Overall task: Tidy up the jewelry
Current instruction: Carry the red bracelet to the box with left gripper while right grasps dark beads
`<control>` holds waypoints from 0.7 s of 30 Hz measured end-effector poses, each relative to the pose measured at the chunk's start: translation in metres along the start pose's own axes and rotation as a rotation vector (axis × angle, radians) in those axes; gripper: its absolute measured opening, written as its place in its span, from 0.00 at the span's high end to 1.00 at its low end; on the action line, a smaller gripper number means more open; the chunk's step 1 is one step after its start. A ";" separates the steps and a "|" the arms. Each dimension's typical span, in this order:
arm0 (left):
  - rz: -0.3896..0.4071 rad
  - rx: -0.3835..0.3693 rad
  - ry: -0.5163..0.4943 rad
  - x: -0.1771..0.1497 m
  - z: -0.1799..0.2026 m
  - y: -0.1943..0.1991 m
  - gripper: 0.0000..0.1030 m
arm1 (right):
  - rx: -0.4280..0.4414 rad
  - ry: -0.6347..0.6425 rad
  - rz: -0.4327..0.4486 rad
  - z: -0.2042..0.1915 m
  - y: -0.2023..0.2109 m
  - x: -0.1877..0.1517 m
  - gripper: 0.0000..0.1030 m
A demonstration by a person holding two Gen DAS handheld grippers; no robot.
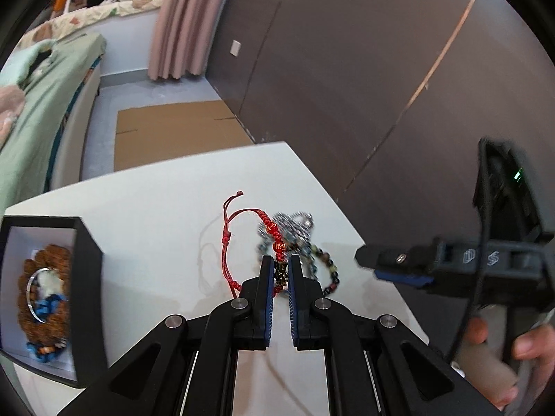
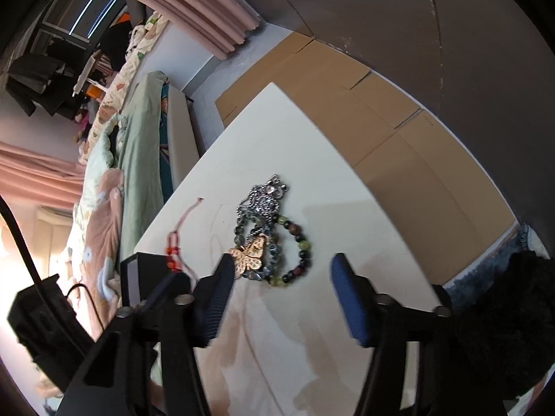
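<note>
Surface: white table [image 1: 156, 208] in a bedroom, cardboard sheet [image 1: 173, 131] on the floor beyond it.
Black box [image 1: 88, 270]: left of the left gripper, holding a brown bead bracelet [image 1: 45, 291].
Left gripper [image 1: 280, 270]: clenched on the red cord bracelet [image 1: 242, 242], pinching its dark charm.
Jewelry pile [image 2: 267, 232]: ahead between both tools; silver chain, multicolored bead bracelet [image 2: 298, 249], gold butterfly [image 2: 249, 253].
Right gripper [image 2: 281, 267]: released, fingers wide apart, near side of the pile.

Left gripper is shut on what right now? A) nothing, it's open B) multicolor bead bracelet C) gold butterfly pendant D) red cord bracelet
D: the left gripper has its jaws closed on the dark charm of the red cord bracelet, lifted off the white table.
</note>
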State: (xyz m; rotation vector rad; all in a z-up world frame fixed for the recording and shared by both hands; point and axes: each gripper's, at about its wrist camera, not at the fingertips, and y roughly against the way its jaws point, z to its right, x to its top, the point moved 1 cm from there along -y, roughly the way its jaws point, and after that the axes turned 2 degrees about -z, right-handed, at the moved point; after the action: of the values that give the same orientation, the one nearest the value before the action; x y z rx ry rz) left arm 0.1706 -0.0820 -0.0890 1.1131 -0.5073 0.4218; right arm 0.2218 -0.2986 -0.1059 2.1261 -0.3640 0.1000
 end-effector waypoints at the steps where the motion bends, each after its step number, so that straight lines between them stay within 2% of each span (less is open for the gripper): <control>1: 0.005 -0.001 0.008 0.002 -0.003 0.002 0.93 | 0.000 0.002 -0.005 -0.003 -0.003 0.000 0.54; 14: 0.061 -0.006 0.066 0.013 -0.035 0.033 0.93 | -0.110 0.040 -0.043 -0.025 -0.046 0.004 0.71; 19: 0.081 -0.002 0.087 0.015 -0.048 0.045 0.93 | -0.219 0.091 -0.011 -0.035 -0.057 0.008 0.85; 21: 0.093 0.004 0.098 0.015 -0.054 0.050 0.93 | -0.242 0.109 -0.001 -0.038 -0.057 0.009 0.85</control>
State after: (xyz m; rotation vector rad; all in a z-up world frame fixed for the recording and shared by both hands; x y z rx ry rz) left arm 0.1646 -0.0119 -0.0623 1.0702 -0.4737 0.5561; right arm 0.2502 -0.2403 -0.1292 1.8734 -0.2948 0.1626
